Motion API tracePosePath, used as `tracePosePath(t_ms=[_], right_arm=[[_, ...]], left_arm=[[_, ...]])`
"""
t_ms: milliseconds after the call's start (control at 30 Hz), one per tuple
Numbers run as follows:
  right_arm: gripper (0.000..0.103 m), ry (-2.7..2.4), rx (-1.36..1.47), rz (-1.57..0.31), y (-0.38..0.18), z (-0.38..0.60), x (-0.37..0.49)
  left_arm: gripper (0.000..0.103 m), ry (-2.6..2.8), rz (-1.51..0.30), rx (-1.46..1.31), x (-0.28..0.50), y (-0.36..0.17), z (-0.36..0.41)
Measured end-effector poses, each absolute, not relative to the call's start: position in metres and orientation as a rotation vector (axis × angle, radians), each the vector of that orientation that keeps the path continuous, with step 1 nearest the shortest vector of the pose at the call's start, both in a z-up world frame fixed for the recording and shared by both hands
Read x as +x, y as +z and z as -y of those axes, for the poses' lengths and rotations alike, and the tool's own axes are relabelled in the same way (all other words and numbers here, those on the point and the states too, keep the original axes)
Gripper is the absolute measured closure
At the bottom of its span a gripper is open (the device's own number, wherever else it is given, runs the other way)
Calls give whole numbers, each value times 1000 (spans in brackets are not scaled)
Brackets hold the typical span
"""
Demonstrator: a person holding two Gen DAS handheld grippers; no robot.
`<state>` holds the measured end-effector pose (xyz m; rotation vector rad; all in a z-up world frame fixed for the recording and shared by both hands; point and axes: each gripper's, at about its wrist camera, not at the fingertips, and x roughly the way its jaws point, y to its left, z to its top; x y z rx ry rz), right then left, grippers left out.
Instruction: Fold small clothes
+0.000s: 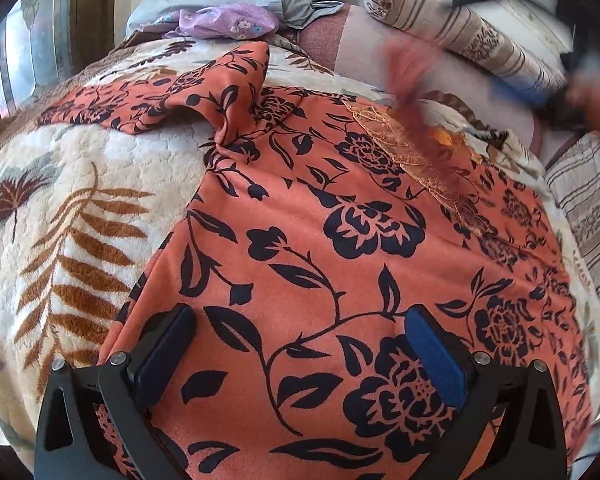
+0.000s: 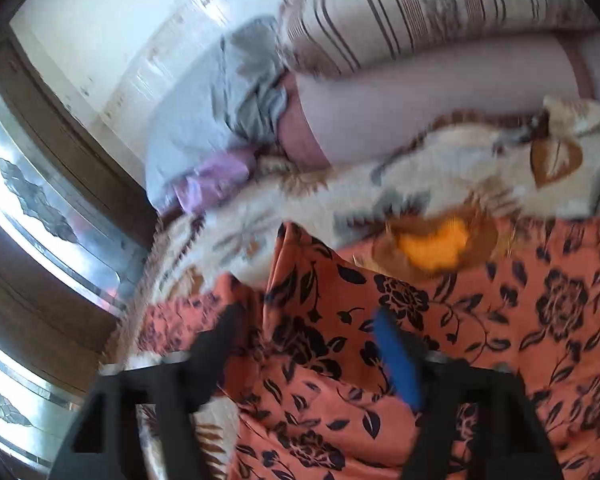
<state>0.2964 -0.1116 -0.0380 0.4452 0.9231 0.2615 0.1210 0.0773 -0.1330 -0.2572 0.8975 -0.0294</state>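
Jaws on left gripper (image 1: 296,344) and right gripper (image 2: 308,340) both spread wide over orange floral garment (image 1: 340,248), gripping nothing.

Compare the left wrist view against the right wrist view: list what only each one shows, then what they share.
Only the left wrist view shows the other gripper as a blurred dark shape at the upper right, the garment's sleeve spread on the blanket, and the lace trim in sharp detail.

Only the right wrist view shows the glass-panelled door at length.

Both show the orange floral garment, the leaf-print blanket, the striped bolster, grey bedding, a purple cloth, and open fingers with nothing between them.
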Motion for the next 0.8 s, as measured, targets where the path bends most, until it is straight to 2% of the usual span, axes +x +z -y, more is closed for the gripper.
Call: tracePosePath(t_ms=[67, 133, 200, 400, 500, 633, 733, 800], right_arm=[[17, 215, 448, -1039, -94, 121, 290], [18, 180, 459, -1082, -124, 140, 265], [18, 167, 431, -1049, -125, 167, 248], [18, -66, 257, -748, -48, 262, 201], [16, -199, 172, -711, -68, 293, 186], [15, -186, 304, -865, -141, 335, 172], [7, -119, 453, -787, -136, 358, 166], [6, -101, 473, -780, -140, 364, 166]], left_arm=[[0, -35, -895, -288, 121, -131, -81], [0, -36, -893, -304, 120, -131, -83], [0, -30, -892, -310, 120, -130, -83], [0, -26, -875, -395, 119, -125, -95], [0, -43, -831, -509, 114, -119, -108], [0, -114, -812, -679, 127, -98, -123], [0, -182, -782, -743, 159, -70, -123], [0, -207, -786, -784, 186, -63, -121]])
